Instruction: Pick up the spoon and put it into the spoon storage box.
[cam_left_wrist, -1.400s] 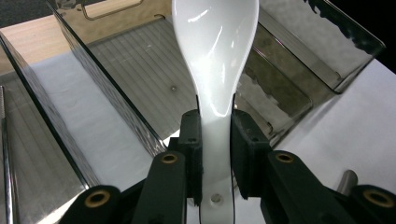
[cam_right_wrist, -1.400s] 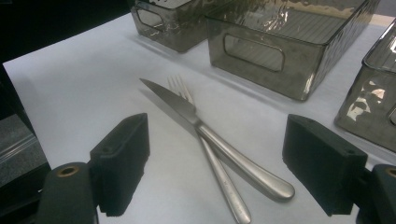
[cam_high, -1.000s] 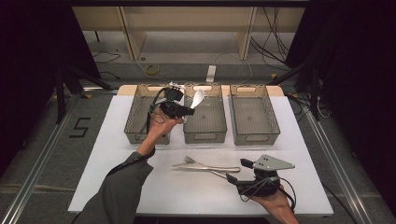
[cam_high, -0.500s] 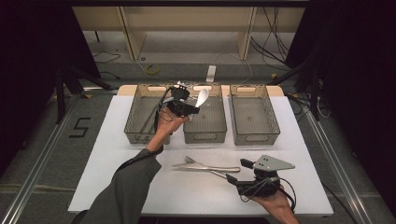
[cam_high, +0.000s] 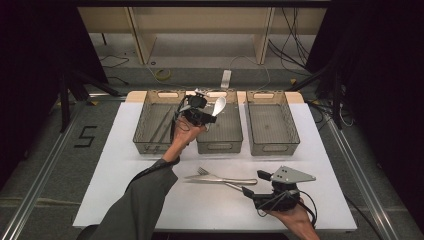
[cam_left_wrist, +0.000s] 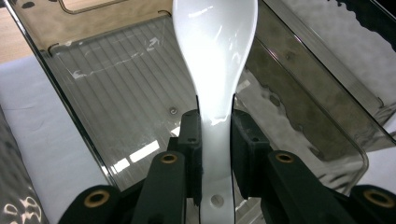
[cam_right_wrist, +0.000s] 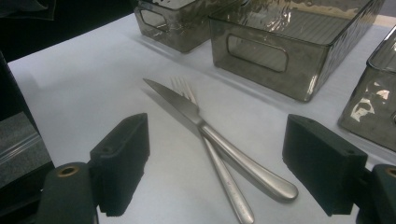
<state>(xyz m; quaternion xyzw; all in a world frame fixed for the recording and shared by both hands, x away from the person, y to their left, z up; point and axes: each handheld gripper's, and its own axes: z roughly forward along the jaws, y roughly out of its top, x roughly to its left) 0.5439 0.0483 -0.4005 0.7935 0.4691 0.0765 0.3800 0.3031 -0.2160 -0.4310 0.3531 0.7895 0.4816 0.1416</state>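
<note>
Over the last second my left gripper (cam_high: 209, 111) had carried the white spoon (cam_high: 218, 106) a little farther from me, from above the near part of the middle bin (cam_high: 220, 146) to over its far half, while my right gripper (cam_high: 255, 184) had not stirred. The left jaws were clamped on the spoon's handle (cam_left_wrist: 215, 154), its bowl pointing toward one o'clock above the bin's ribbed floor. On the white table (cam_high: 125, 175), at about nine o'clock from my right gripper, the knife (cam_right_wrist: 219, 140) lay crossed over the fork (cam_right_wrist: 205, 144), touching it. My right gripper's jaws stood wide apart, holding nothing, aimed at the two handles. I judged I was at the placing step for the spoon: the next move called for lowering it into the middle bin and letting the jaws part. After that, the right gripper would need to close on the knife handle, which lay uppermost, without dragging the fork.
</note>
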